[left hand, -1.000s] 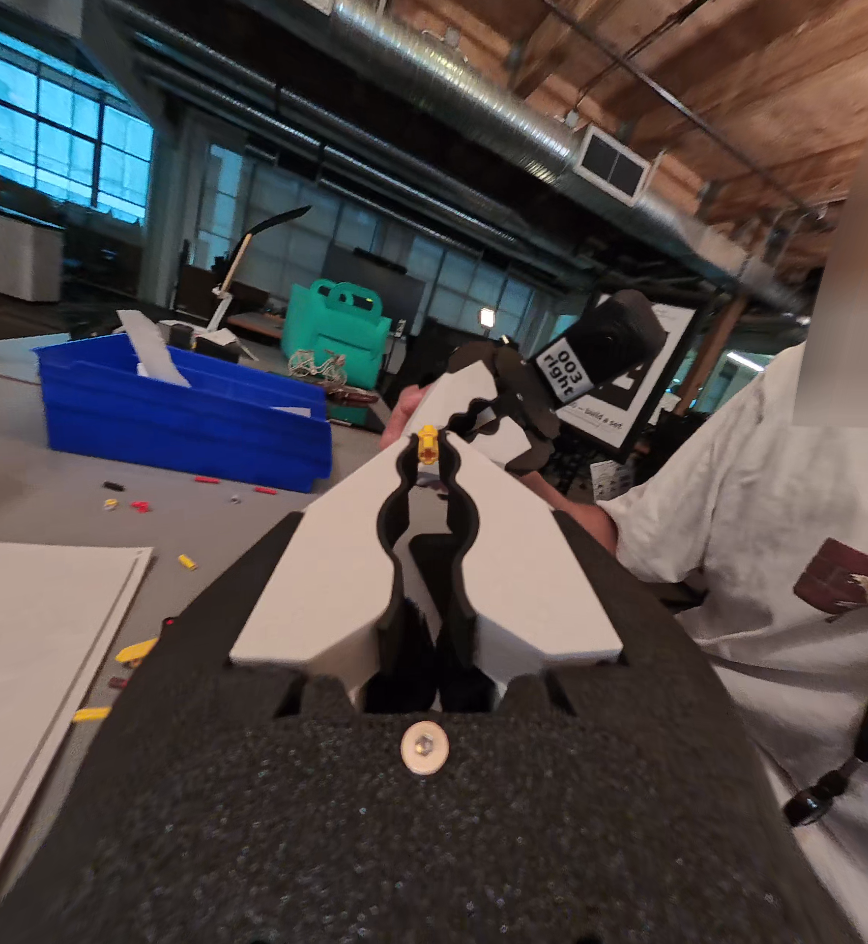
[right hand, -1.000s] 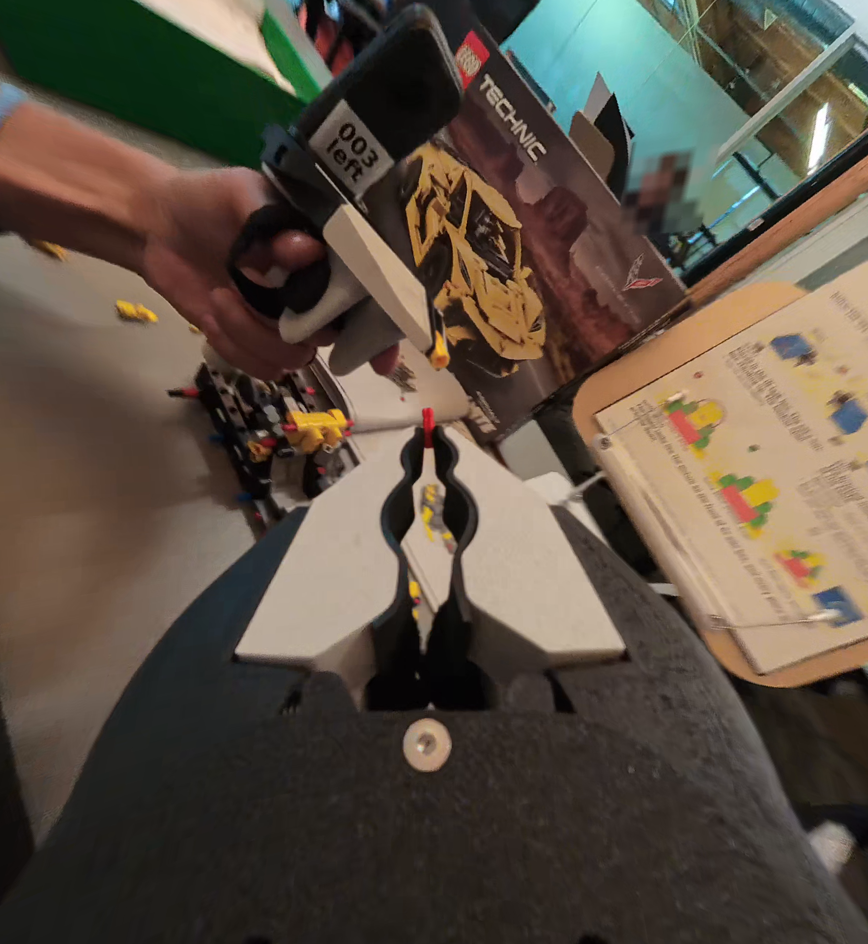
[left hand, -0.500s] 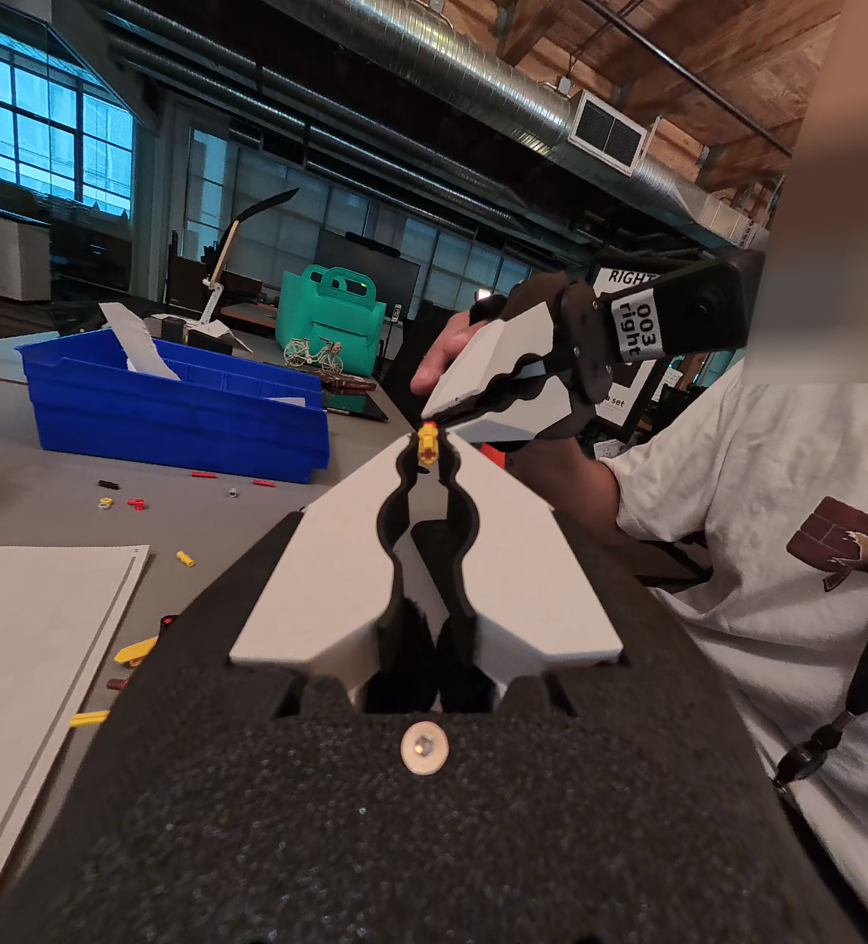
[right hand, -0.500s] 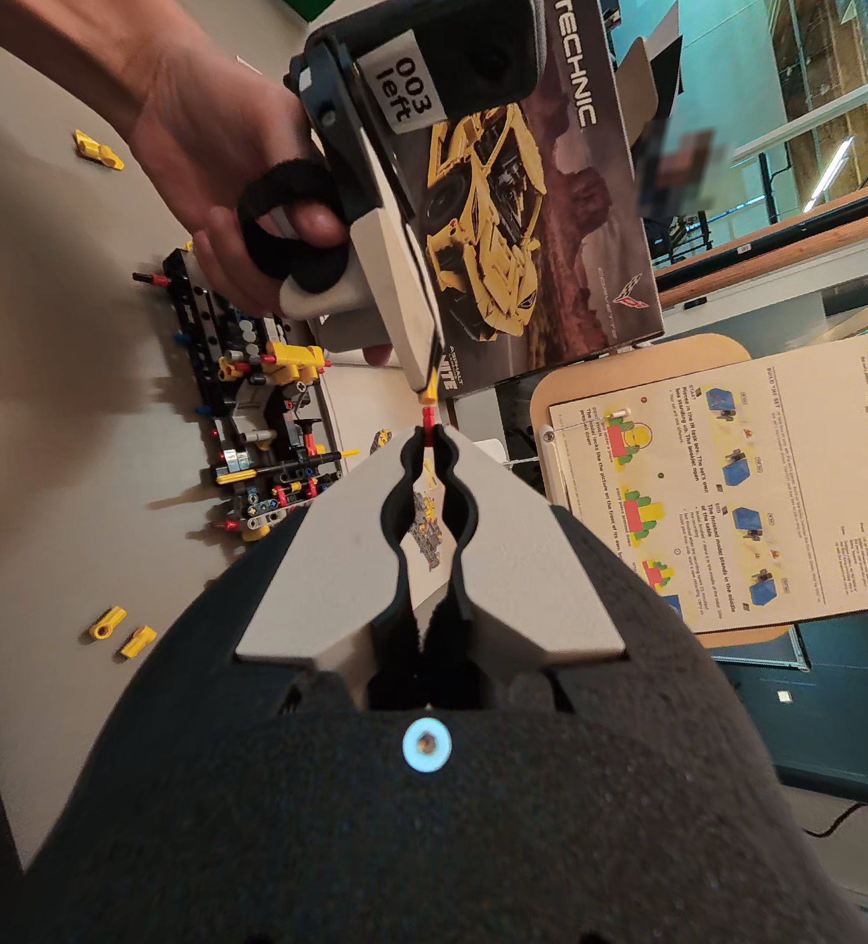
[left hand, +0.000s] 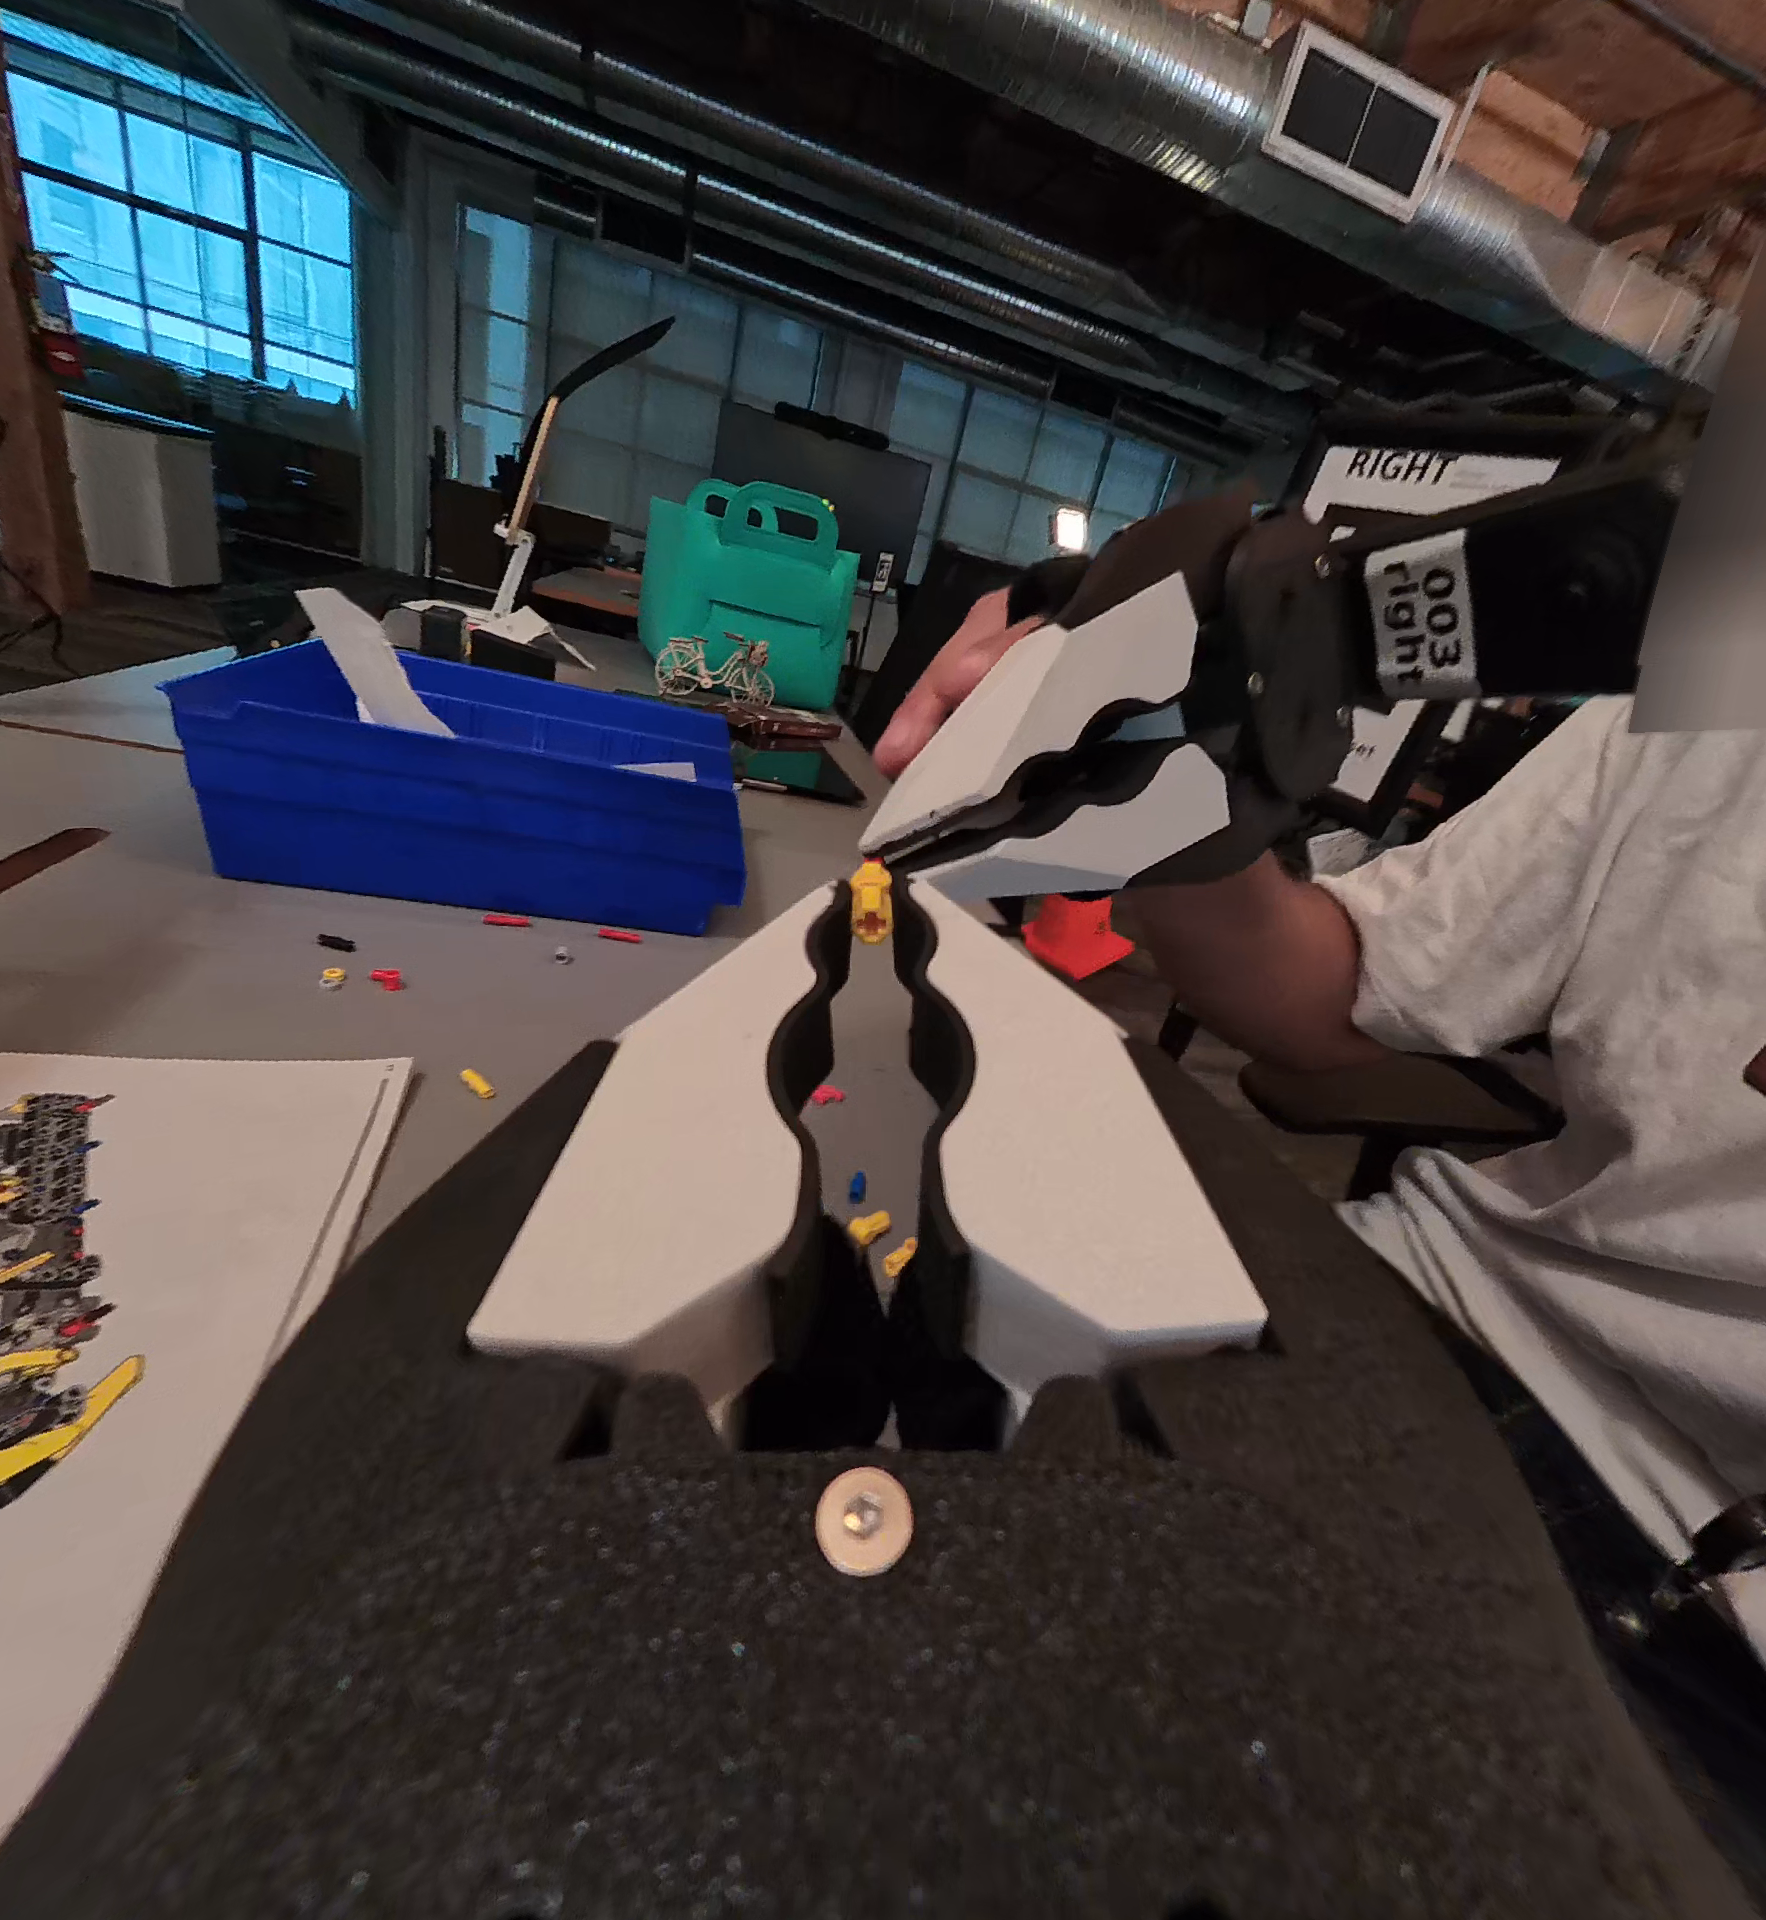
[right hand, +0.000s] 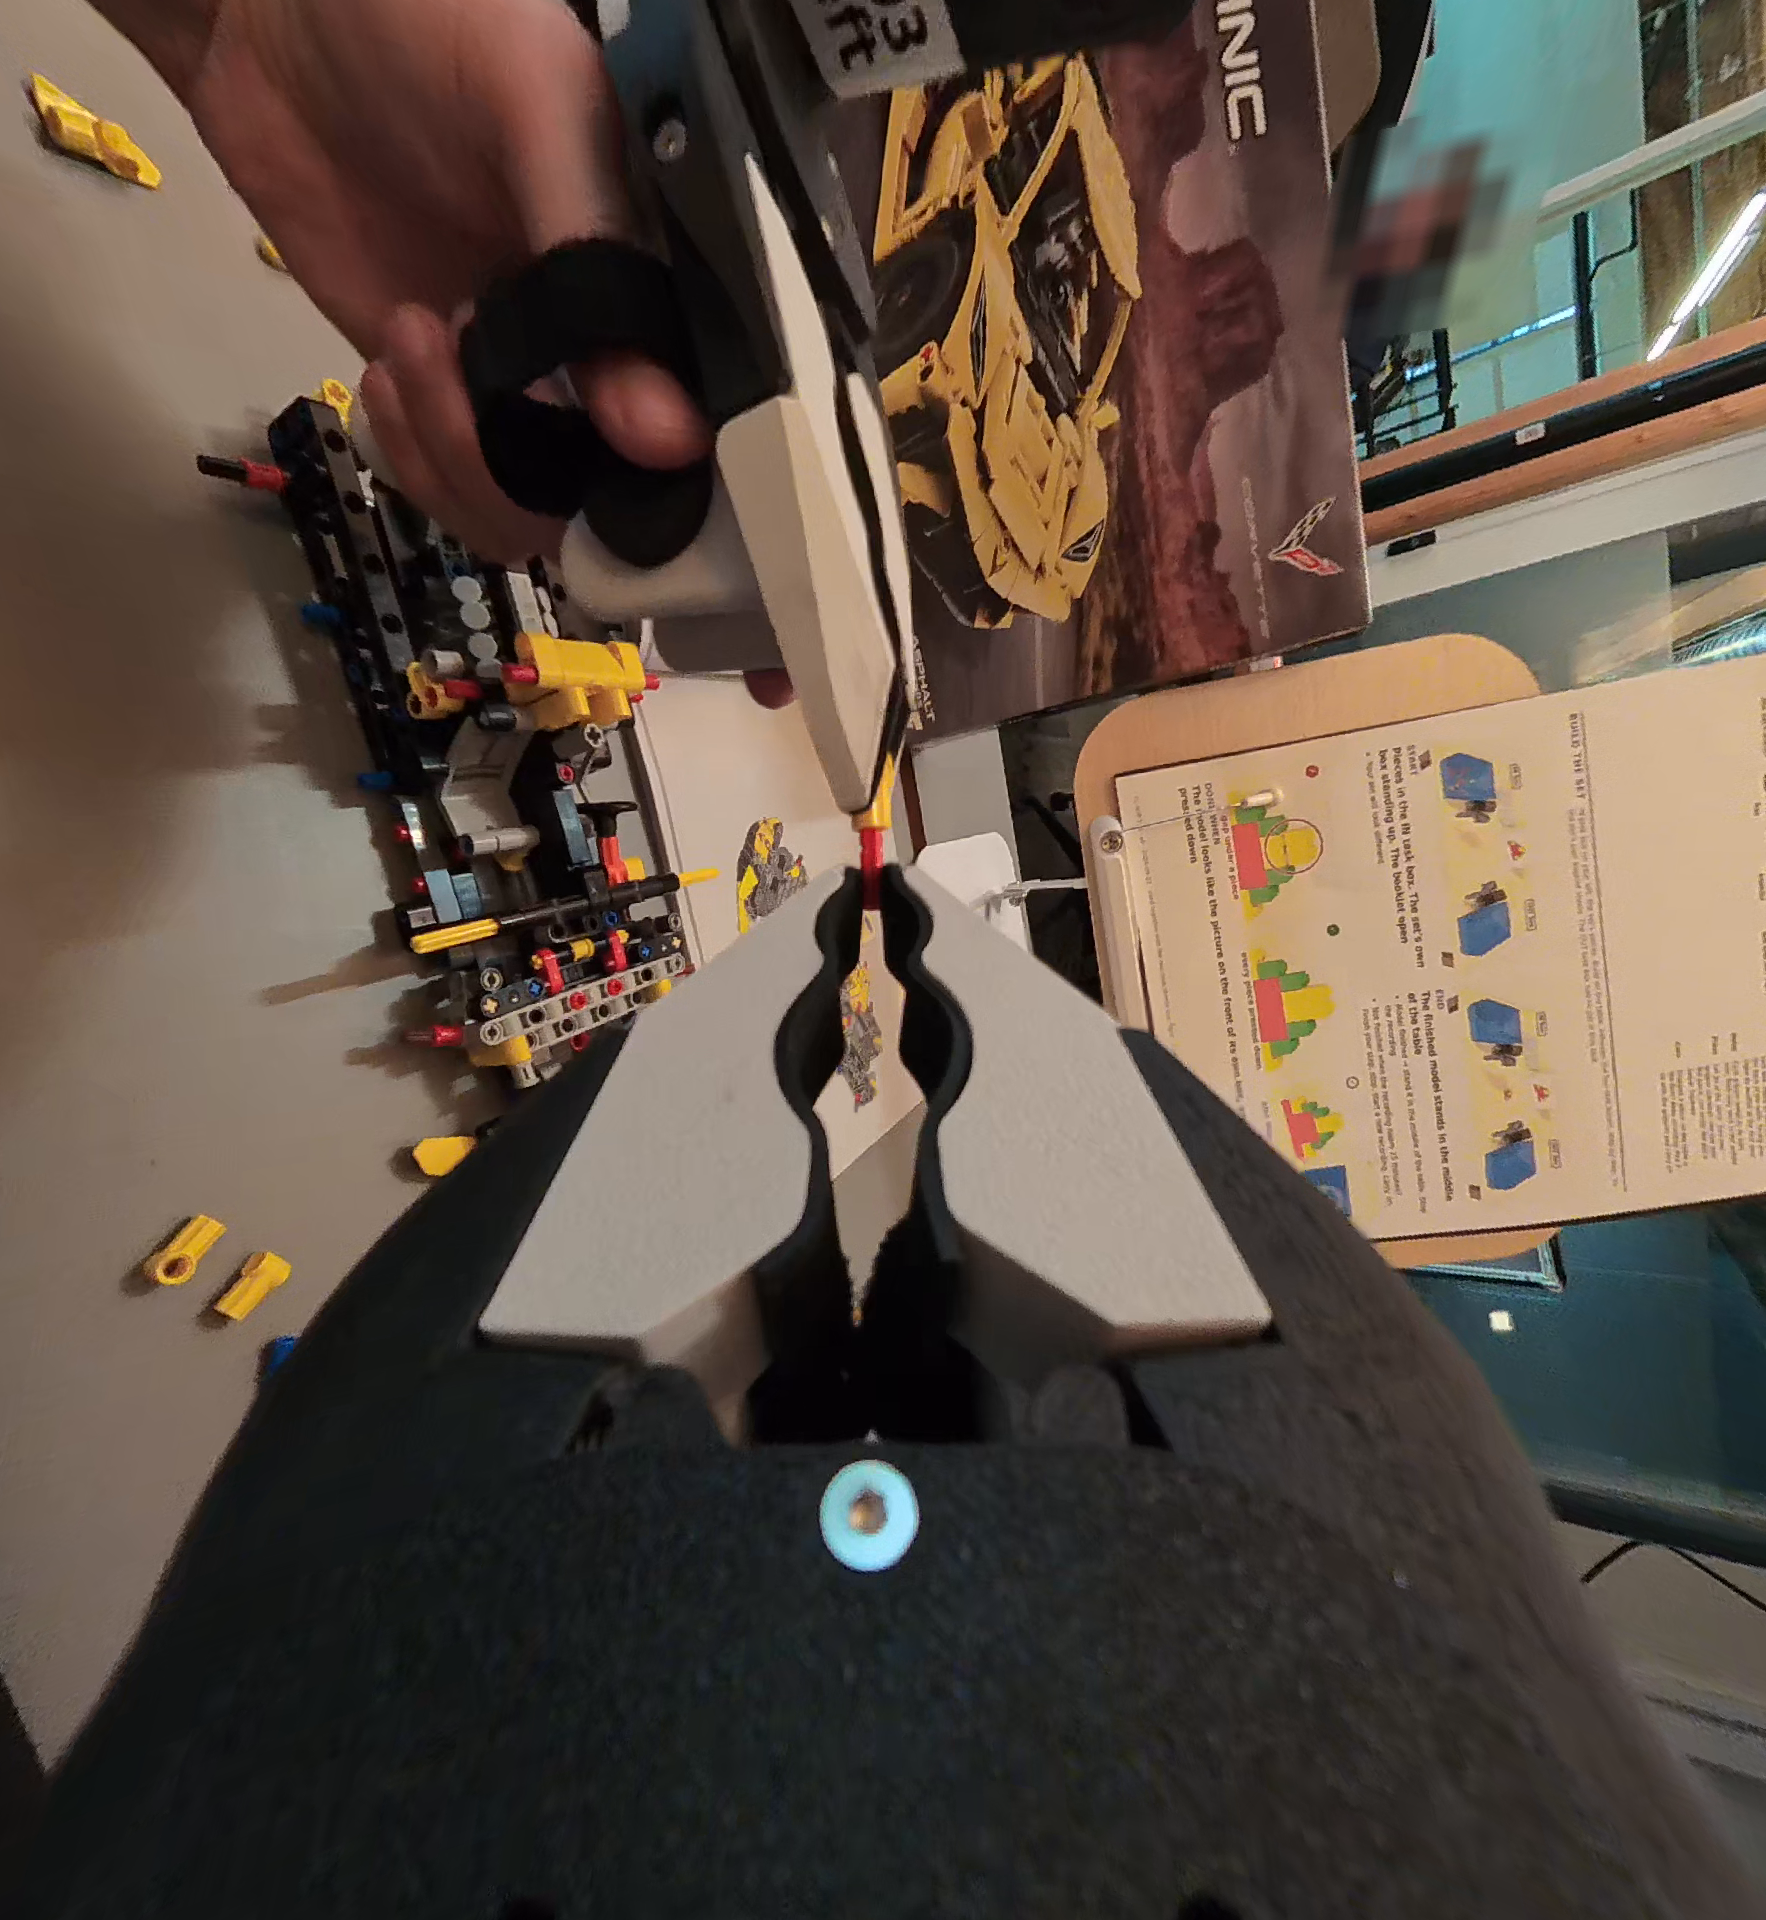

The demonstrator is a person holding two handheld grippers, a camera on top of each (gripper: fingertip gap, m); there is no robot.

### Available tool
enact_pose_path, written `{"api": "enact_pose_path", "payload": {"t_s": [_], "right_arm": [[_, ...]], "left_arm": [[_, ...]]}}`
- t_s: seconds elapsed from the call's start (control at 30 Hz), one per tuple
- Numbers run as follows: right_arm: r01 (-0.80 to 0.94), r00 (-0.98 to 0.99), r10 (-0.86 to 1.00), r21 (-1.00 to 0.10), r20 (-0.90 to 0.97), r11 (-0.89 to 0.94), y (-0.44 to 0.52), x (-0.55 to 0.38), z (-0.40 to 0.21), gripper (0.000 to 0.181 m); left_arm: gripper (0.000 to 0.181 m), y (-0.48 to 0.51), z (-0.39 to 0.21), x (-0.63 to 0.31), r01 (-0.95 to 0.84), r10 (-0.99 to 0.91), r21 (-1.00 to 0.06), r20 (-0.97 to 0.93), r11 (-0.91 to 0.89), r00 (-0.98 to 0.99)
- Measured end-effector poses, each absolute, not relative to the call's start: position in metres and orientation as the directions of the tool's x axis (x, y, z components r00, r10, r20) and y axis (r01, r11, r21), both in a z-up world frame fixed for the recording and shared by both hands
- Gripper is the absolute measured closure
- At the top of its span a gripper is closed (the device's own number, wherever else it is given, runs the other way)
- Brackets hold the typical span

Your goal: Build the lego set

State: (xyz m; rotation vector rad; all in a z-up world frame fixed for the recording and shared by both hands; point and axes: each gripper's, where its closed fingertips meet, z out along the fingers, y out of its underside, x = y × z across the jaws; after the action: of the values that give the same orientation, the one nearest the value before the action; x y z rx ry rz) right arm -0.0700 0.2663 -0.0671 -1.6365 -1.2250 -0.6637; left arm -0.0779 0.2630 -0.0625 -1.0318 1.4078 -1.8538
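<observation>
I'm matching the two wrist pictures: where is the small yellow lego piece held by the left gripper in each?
Left wrist view: yellow piece pinched at the left gripper's tips, centre.
Right wrist view: it pokes from the far gripper's tip, above centre.
Shared landmark: the right gripper, tip to tip with it.

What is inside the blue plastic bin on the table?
Inside the blue plastic bin, the left wrist view shows a white paper strip sticking up above the rim and another pale sheet at the near right edge. The bin's front wall hides anything lower down.
</observation>
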Motion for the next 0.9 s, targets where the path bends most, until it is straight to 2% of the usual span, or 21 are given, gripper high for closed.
{"api": "enact_pose_path", "payload": {"t_s": [0.3,0.53,0.9], "right_arm": [[0.894,0.415,0.526,-0.44,0.742,-0.084,0.26,-0.068,-0.082,0.179],[0.795,0.493,0.648,-0.603,0.581,-0.064,0.253,-0.072,-0.091,0.18],[0.682,0.57,0.679,-0.728,0.463,-0.076,0.251,-0.072,-0.094,0.18]], "left_arm": [[0.174,0.256,-0.078,-0.076,-0.013,-0.875,-0.998,0.056,-0.056,-0.482],[0.174,0.248,-0.085,-0.077,-0.048,-0.855,-0.999,0.047,-0.025,-0.516],[0.174,0.245,-0.086,-0.075,-0.052,-0.854,-0.998,0.054,-0.031,-0.517]]}}
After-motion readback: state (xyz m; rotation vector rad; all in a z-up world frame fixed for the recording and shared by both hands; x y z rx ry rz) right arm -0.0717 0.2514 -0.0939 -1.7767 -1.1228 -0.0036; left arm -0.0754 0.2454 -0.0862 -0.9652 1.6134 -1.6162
